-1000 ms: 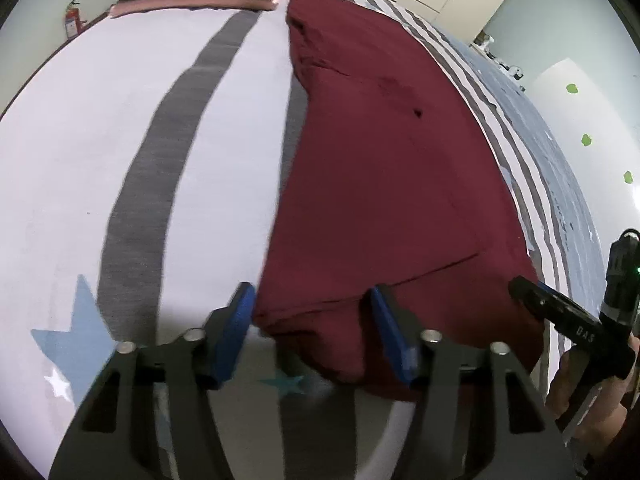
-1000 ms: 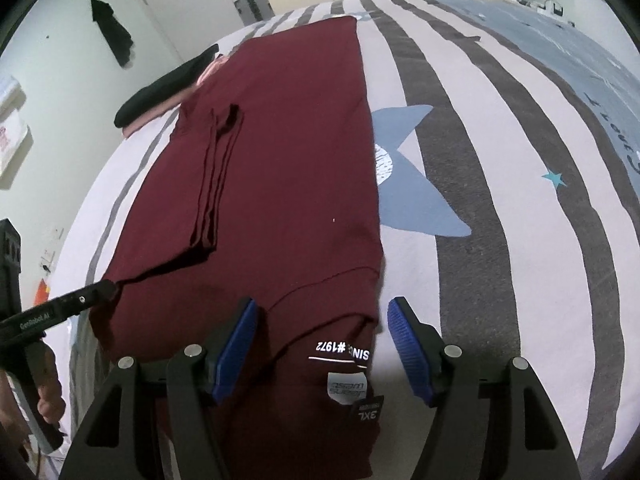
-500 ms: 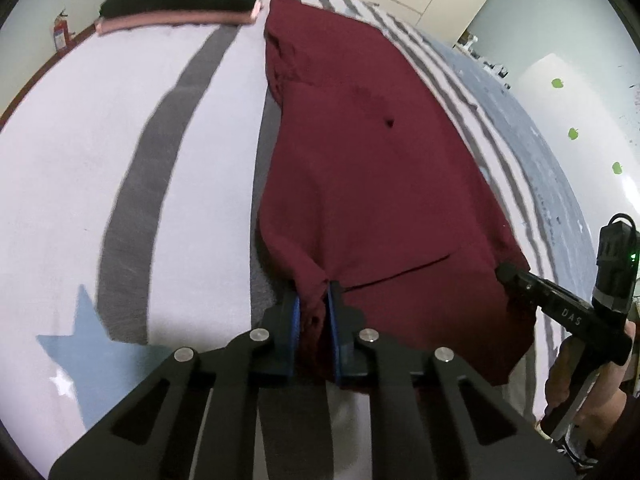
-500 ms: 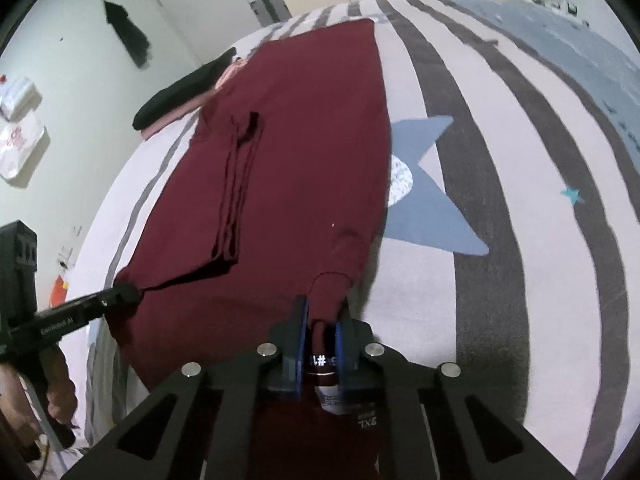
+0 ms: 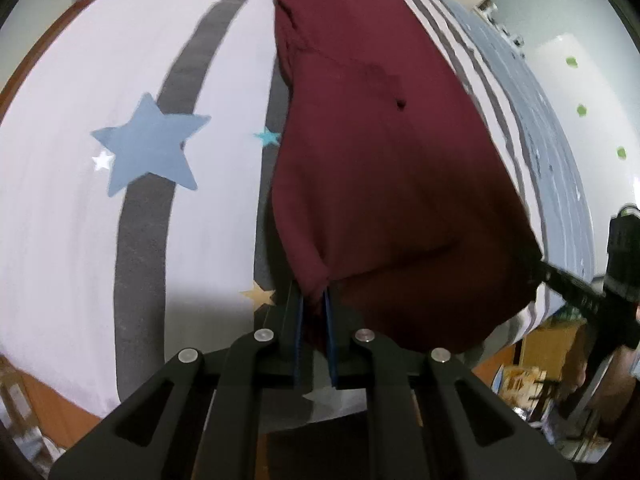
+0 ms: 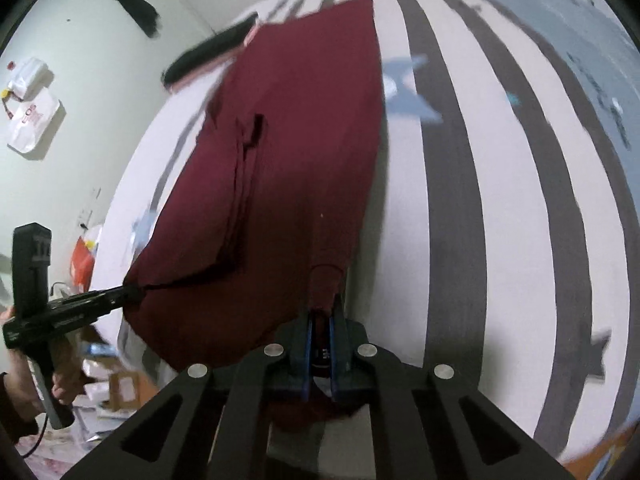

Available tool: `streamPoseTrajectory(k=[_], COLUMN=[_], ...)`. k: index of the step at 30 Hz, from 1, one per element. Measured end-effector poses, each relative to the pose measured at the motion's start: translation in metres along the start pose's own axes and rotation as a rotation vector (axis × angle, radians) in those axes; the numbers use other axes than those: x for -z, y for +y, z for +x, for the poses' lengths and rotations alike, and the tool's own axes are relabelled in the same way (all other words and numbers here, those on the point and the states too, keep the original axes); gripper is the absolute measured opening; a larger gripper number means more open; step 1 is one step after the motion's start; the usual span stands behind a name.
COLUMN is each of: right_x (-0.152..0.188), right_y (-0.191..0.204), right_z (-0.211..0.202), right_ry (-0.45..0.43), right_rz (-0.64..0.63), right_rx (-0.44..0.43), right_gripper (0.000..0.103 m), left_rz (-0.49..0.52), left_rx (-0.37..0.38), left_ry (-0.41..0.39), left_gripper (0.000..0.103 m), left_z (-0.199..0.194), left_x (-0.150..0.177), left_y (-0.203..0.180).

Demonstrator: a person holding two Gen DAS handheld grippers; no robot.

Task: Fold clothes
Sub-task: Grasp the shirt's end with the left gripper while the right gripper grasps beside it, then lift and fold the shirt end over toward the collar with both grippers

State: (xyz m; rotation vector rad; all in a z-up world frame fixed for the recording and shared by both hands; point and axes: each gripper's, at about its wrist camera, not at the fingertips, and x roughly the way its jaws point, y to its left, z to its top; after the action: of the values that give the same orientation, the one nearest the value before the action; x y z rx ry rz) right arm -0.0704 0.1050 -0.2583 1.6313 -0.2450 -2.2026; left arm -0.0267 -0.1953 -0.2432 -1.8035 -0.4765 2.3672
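Both grippers are pinched tight on the near hem of the maroon garment (image 5: 384,184), one at each near corner: the left gripper (image 5: 314,312) has its blue pads closed almost together with a bunch of cloth drawn up between them, and the right gripper (image 6: 320,332) is closed the same way on the opposite corner, where a bit of white label print shows between its pads. The garment lies lengthwise on the striped bedspread (image 5: 80,200), its long axis running straight away from both grippers toward the far end of the bed, where a dark folded garment (image 6: 212,54) rests just beside its far edge. The near end looks lifted off the bed and sags between the two grips, while the far part appears to lie flat; a folded-in sleeve forms a ridge along the garment's left side in the right wrist view. Since the cloth stretches directly ahead of both tools and each holds its own corner, neither hand is nearer, so the likely fold is a forward carry of the near hem over the body toward the far edge, and that calls for both grippers to travel level and together along that axis, or the hem will land skewed
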Motion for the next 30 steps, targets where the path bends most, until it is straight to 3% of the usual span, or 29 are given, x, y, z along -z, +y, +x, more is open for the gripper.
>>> streamPoseTrajectory(k=[3,9,14,19,23,30], right_x=[-0.014,-0.082,-0.151,-0.226,-0.275,-0.33], right_y=[0.009,0.025,0.036,0.027,0.01,-0.02], right_z=[-0.011,-0.032,-0.03,-0.005,0.024,0.079], right_ry=[-0.027,-0.133,-0.224,-0.308,-0.325,-0.278], right_rz=[-0.01,-0.021,-0.03,-0.015,0.0,0.053], right_rx=[0.004,0.005,0.016,0.017,0.008,-0.011], right_gripper=[0.005,0.005,0.005,0.005,0.005,0.005], left_rz=[-0.016,-0.022,0.033,0.104,0.113,0.102], left_rx=[0.015,0.082,0.102,0.08,0.065,0.032], left_ry=[-0.055,-0.183,-0.291,-0.346,-0.339,-0.286], left_gripper=[0.007,0.006,0.006,0.006,0.006,0.005], left_z=[-0.019,-0.053,-0.049,-0.02,0.025,0.078], left_x=[-0.017,-0.081,-0.17,-0.256,-0.323,-0.387], left_y=[-0.006,-0.012,-0.011,-0.013,-0.014,-0.009])
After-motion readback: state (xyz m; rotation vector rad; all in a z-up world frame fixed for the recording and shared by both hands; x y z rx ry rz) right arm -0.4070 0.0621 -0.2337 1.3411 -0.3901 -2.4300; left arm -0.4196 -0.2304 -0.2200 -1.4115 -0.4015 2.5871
